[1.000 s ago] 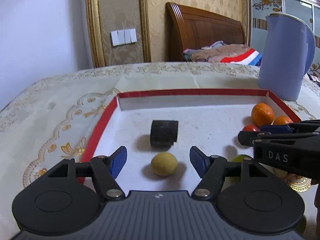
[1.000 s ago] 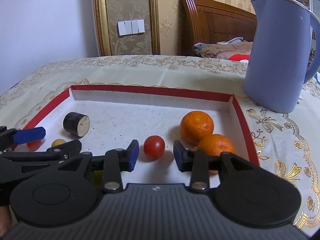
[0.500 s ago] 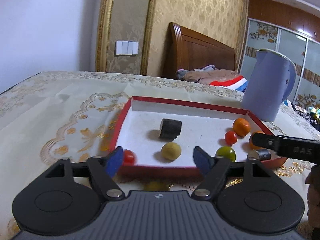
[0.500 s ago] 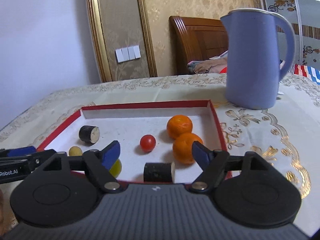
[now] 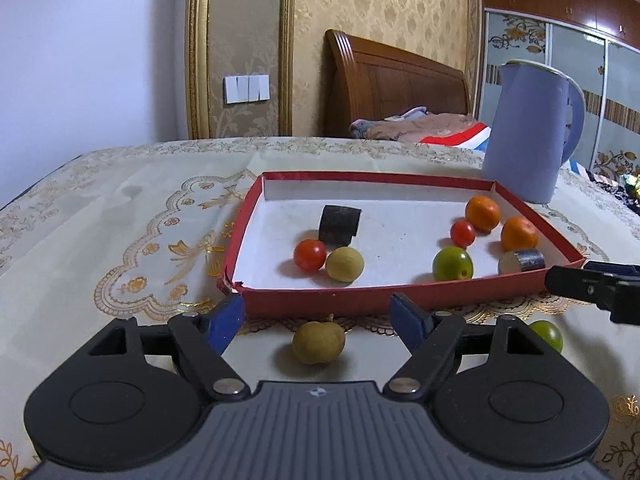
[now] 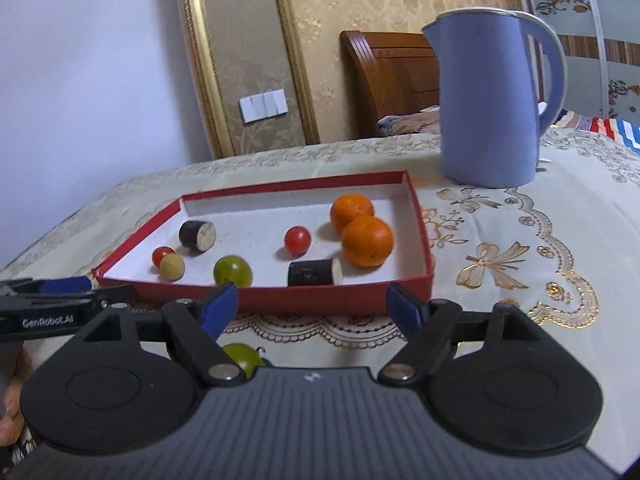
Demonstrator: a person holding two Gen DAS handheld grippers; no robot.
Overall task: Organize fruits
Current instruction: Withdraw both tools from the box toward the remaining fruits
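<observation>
Left gripper [image 5: 318, 318] hangs low over the embroidered cream tablecloth [image 5: 120, 240], blue-padded jaws spread wide, nothing clamped. A yellowish round fruit with a short stem [image 5: 318, 342] lies on the cloth directly between the pads, touching neither. Just right of that tool a green round fruit [image 5: 546, 334] also sits on the cloth, outside the box.

Right gripper [image 6: 312, 308] likewise stands spread and empty; the same green fruit shows just under and behind its left finger.

Judgement: the step in hand looks like collecting these two strays. For the yellowish one, centre the pads on its widest part, stem clear, and close gently, since it may roll. For the green one, the right tool sits too far forward; draw it back first so the fruit lies between the pads.

Just ahead of both tools, the shallow red-rimmed cardboard box with white floor [image 5: 400, 298] holds, near to far: a yellowish ball, a green fruit, a dark cylinder with pale cut end [image 6: 315, 272], two red cherry tomatoes, two orange mandarins, another dark cylinder [image 5: 339, 227].

Beyond the box to the right, a lavender plastic kettle [image 6: 490, 100].
</observation>
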